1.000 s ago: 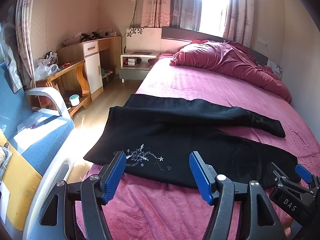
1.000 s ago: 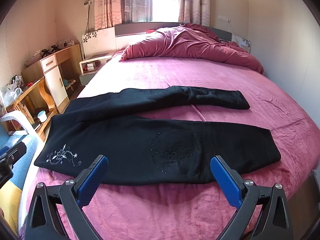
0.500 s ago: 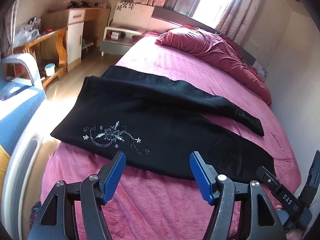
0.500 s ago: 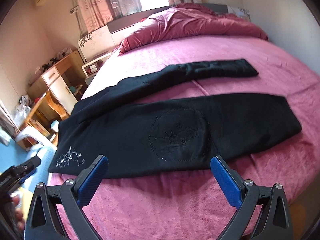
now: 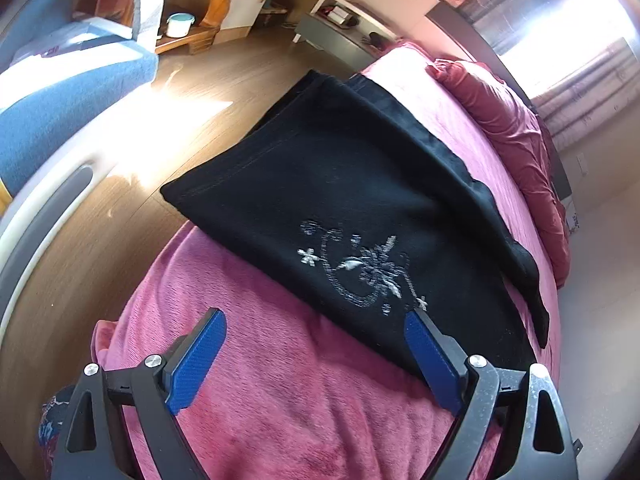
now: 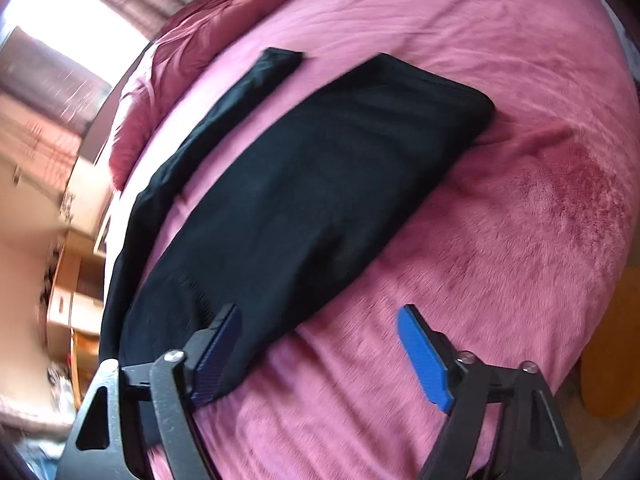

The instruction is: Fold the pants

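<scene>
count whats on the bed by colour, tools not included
black: 1, the pants
dark red: 1, the bunched duvet
pink: 1, the bed cover beneath them
total: 3

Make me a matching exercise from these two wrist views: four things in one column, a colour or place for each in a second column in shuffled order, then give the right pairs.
Things
1. pants
2. bed cover
3. small cup
4. embroidered flower

Descriptions
A. white with a teal rim, on a low wooden shelf beside the floor
B. silvery stitching, just ahead of the left gripper
C. black, spread flat across the bed
D. pink and fuzzy, under the pants

Pairs: 1-C, 2-D, 3-A, 4-B
</scene>
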Motion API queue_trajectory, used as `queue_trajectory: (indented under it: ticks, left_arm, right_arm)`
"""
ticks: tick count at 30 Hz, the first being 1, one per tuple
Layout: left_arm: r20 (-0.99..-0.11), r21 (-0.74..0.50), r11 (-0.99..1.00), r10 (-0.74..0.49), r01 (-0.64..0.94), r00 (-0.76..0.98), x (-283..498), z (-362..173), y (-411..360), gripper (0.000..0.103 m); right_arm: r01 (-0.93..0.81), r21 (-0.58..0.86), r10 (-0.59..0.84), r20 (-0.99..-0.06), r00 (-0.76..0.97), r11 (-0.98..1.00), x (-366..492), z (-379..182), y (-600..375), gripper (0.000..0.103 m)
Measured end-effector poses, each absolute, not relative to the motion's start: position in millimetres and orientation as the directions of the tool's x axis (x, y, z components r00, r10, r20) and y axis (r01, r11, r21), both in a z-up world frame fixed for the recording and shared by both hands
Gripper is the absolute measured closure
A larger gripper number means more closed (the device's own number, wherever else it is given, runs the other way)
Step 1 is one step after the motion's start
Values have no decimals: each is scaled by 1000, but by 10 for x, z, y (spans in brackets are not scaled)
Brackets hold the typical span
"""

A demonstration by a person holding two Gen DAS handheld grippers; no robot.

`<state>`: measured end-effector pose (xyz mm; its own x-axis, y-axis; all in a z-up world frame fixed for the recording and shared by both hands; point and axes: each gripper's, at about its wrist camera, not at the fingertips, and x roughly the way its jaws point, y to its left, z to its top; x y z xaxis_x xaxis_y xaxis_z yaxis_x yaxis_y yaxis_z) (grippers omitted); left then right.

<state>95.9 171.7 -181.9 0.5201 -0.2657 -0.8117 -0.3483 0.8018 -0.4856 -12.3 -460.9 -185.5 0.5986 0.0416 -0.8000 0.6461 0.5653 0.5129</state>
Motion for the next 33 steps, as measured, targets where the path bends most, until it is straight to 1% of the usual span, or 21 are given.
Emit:
queue_trajectory:
  ticks: [1,2,3,4,5,7,9,12,14,15,16,17,18,20,23,28,33]
  left_arm:
    - [-816,-485,793,-258,-370,517,974,-1859,1782,12]
    - [-813,-494,780,-259,-384,521,984,-1891,1844,14]
    - [-813,-502,767,-261,-400,521,1000,-1921,1903,21]
    - [-818,-505,751,-258,-426,514,1022,-1967,1961,26]
    - [-818,-515,732,-263,-446,512,1040,-2004,2015,35]
    - [-809,-535,707,-271,-463,521,1079,-2048,2100,37]
    - [-808,-544,682,-269,-489,524,1118,-2085,2163,48]
    - [-810,-550,657,-269,-516,521,1212,-2144,2229,49]
    - [-805,-560,645,-277,-519,524,1306,-2168,2261,50]
    - [-808,-554,651,-271,-519,523,1334,-2169,2264,56]
    - [-814,-542,663,-261,-517,519,1369,-2167,2256,63]
    - [-819,-529,675,-248,-514,517,1383,-2161,2267,79]
    - [-822,-517,688,-233,-509,520,1393,-2142,2266,90]
    - [-819,-513,699,-224,-498,529,1387,-2079,2254,94]
    - [-801,-521,712,-218,-471,557,1329,-1936,2265,96]
    - [-767,-535,737,-220,-412,603,1134,-1613,2218,96]
    - [-756,-533,759,-227,-375,614,917,-1400,2165,97]
  right_arm:
    - [667,514,43,-808,587,539,-93,-1919,-4679,34]
    - [675,524,50,-807,588,519,-60,-1958,-4750,36]
    - [676,533,54,-803,593,509,-22,-1993,-4793,36]
    - [678,532,48,-803,594,507,16,-2003,-4817,36]
    - [681,527,40,-804,593,508,61,-2006,-4835,36]
    - [681,518,26,-805,593,518,166,-1994,-4835,36]
    - [685,509,14,-808,590,521,295,-1991,-4839,38]
    - [694,488,-8,-815,579,529,418,-2025,-4882,44]
    - [705,474,-18,-824,567,528,442,-2029,-4908,55]
    - [708,467,-22,-827,562,530,451,-2014,-4916,60]
    - [709,462,-24,-829,558,532,439,-2007,-4922,69]
    - [706,469,-18,-827,562,531,456,-2001,-4947,77]
    - [702,475,-11,-824,566,530,457,-1984,-4965,80]
    - [698,472,-14,-823,567,538,456,-1932,-4971,86]
    - [680,470,-24,-813,581,562,452,-1806,-4949,87]
    - [640,487,-36,-779,627,594,288,-1555,-4947,88]
    - [638,468,-54,-779,624,612,126,-1437,-4998,88]
